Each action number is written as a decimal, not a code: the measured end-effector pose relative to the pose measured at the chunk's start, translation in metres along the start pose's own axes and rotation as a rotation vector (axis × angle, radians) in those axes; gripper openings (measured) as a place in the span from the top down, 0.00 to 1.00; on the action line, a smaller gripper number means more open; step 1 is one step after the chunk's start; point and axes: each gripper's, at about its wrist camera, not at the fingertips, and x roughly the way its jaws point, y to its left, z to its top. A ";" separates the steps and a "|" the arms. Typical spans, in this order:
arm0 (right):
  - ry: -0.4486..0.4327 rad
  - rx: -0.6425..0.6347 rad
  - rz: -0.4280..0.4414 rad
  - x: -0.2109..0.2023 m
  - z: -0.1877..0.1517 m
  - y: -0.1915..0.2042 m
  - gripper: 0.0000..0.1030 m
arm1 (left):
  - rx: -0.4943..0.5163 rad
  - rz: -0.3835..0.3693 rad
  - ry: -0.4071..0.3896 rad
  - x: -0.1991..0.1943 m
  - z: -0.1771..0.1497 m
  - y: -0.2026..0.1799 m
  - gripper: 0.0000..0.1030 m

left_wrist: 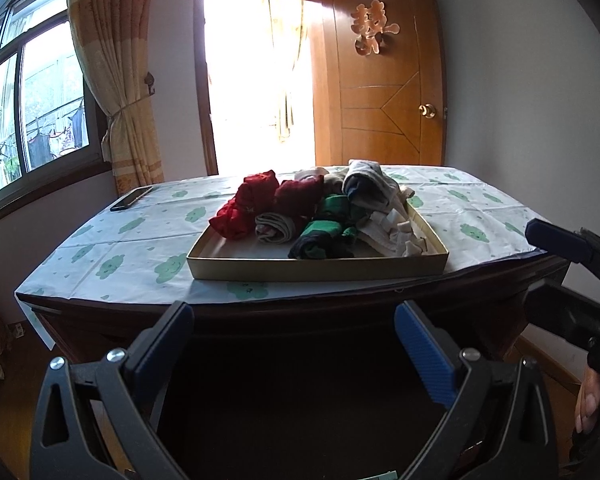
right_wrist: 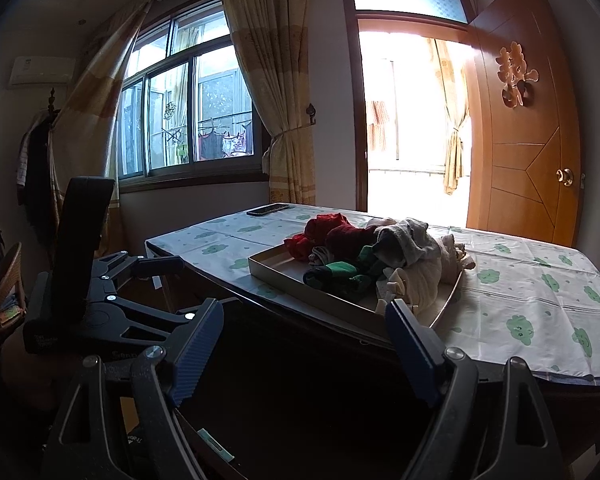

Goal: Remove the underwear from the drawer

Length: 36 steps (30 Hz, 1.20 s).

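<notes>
Left wrist view shows the left tool (left_wrist: 294, 328) spread wide and empty, short of the surface (left_wrist: 120, 248); the right tool (right_wrist: 306, 330) likewise. Underwear (left_wrist: 300, 208) sits heaped in the shallow drawer (left_wrist: 316, 268) at twelve o'clock. Approach step; next, reach forward and close on one piece

Tablecloth (left_wrist: 112, 256) bare around tray (left_wrist: 316, 268); phone (left_wrist: 131, 198) at far corner.
</notes>
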 end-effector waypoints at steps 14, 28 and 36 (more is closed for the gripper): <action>0.007 0.002 0.002 0.001 -0.003 0.002 0.18 | 0.025 -0.003 0.010 0.000 -0.002 -0.003 0.01; 0.004 0.004 0.000 0.000 -0.003 -0.001 0.18 | 0.006 0.006 0.011 -0.001 0.000 -0.002 0.01; 0.014 -0.002 0.003 0.002 -0.005 0.000 0.18 | -0.008 0.006 0.025 0.002 -0.003 0.003 0.00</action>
